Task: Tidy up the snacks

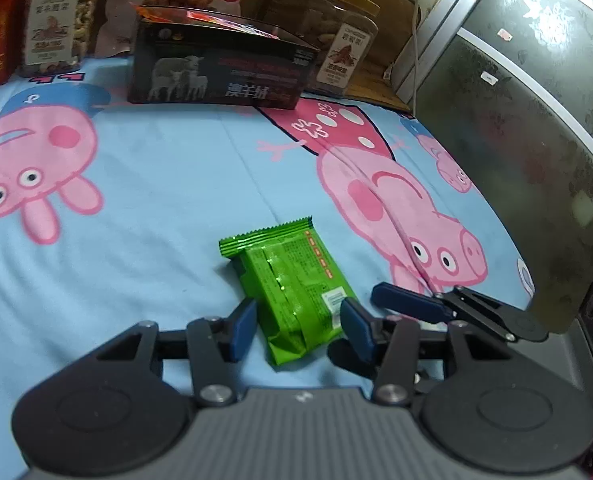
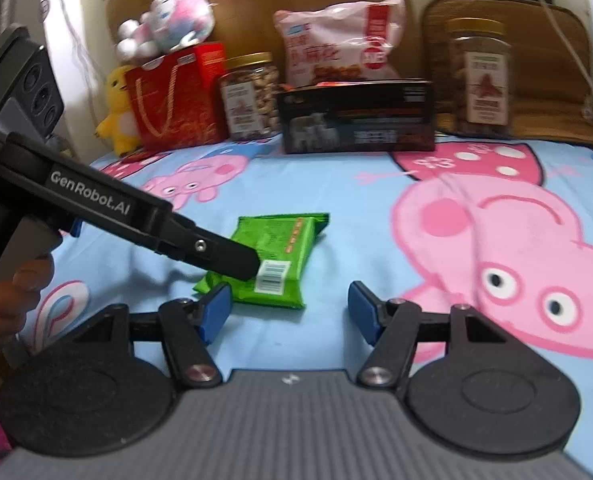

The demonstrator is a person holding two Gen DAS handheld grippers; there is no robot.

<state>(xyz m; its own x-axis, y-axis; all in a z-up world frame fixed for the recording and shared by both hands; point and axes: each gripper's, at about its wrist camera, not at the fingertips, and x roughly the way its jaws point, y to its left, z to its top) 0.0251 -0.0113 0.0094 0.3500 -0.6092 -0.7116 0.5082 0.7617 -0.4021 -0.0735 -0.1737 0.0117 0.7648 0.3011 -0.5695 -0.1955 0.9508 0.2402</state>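
In the middle of the cartoon-pig bedsheet point(image 1: 156, 200) lay the green snack packet point(image 1: 296, 284), the left gripper point(image 1: 298, 326) straddling its near end, fingers apart, not yet clamped. The right gripper point(image 2: 288, 310) hung wide open and empty just beside. Closing on the slick, puffy wrapper's edge could, I judged, let it slip before reaching the dark box point(image 1: 220, 68) with the jars.

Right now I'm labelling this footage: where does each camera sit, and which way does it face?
Left wrist: on the left gripper, looking across the bedsheet at the green packet; right gripper shows beside it.
Right wrist: on the right gripper, facing the same way; the left gripper and a hand show.
Shared: packet, black box, jars.
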